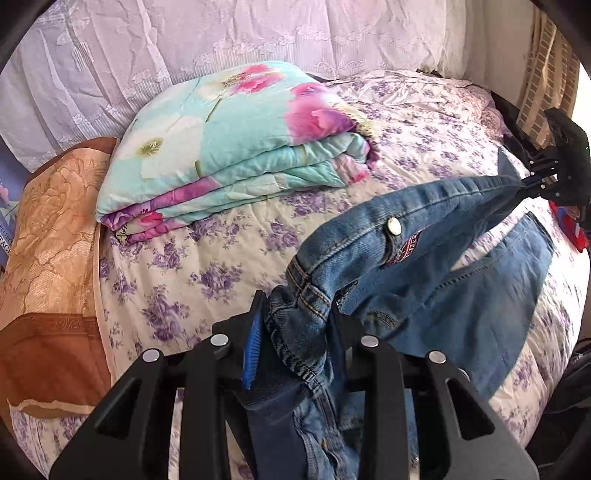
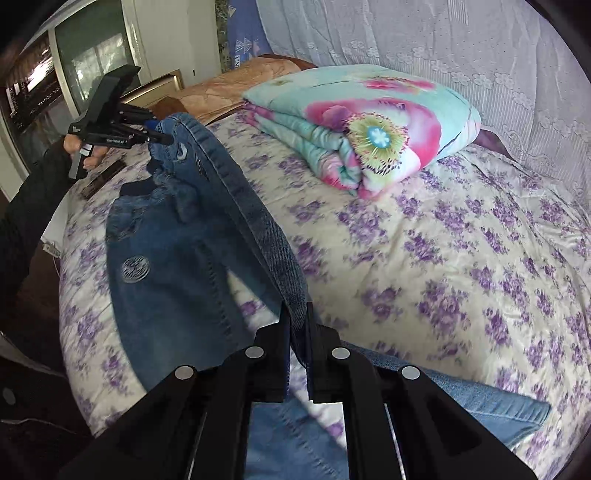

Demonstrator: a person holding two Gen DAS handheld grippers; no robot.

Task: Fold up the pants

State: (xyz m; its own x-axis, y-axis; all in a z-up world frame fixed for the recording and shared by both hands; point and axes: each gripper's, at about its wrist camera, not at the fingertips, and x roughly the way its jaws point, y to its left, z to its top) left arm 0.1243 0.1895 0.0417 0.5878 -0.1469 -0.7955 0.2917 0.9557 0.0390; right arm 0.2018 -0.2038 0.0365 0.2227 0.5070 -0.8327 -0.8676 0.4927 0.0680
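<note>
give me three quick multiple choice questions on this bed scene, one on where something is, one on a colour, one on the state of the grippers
1. Where does the folded floral quilt lie?
A. on the bed near the lace curtain
B. on the floor
C. under the jeans

2. What colour are the flowers printed on the bedsheet?
A. red
B. purple
C. yellow

3. How does the right gripper stand?
A. wide open, empty
B. shut on the jeans
C. shut on the quilt

Answers:
1 A: the folded floral quilt sits on the bedsheet by the lace curtain.
2 B: the sprigs are purple.
3 B: the right gripper pinches the jeans; the left gripper clamps their waistband.
</note>
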